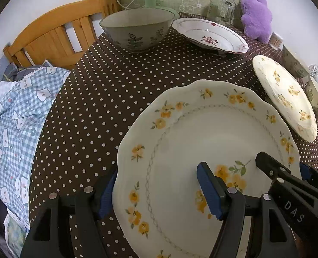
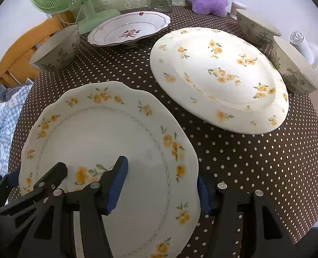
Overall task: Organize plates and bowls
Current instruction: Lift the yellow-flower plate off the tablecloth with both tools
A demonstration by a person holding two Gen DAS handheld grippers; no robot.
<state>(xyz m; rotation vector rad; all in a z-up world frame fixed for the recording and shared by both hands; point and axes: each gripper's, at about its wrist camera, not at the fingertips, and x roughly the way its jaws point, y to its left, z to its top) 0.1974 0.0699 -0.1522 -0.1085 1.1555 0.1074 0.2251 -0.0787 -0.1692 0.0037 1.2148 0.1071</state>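
1. Here, a large white porcelain plate with a scalloped rim and yellow flower sprays point(image 1: 204, 157) is seen low in both wrist views, on a round table covered with a brown cloth with white dots point(image 1: 120, 90).
2. The left gripper point(image 1: 159, 193) straddles the plate's left edge: one blue pad point(image 1: 209, 191) lies over the plate's face, the other sits outside and under the rim at lower left. The tongs stand apart; whether the pads already press on the rim cannot be told.
3. The right gripper point(image 2: 161, 189) straddles the opposite edge in the same way, one blue pad point(image 2: 118, 185) over the face, the other outside the rim, and its tongs are likewise apart with contact unclear.
4. A second, rounder cream plate with scattered yellow flowers point(image 2: 219, 79) lies at the right of centre in the right wrist view, close to the scalloped plate but not touching it.
5. Towards the top of the frames are a shallow white dish with a red motif point(image 2: 128, 29), a grey-green bowl with a leaf pattern point(image 1: 137, 28) and two more patterned bowls point(image 2: 292, 64) at the upper right.
6. The step in hand is judged to be a two-sided grasp of the scalloped plate, probably for stacking.
7. For a good grasp, both sets of pads should be closed evenly, so that the glazed rim is not levered up on one side.
8. The plate should be kept level when raised, and the neighbouring cream plate should be cleared before any sideways carry.
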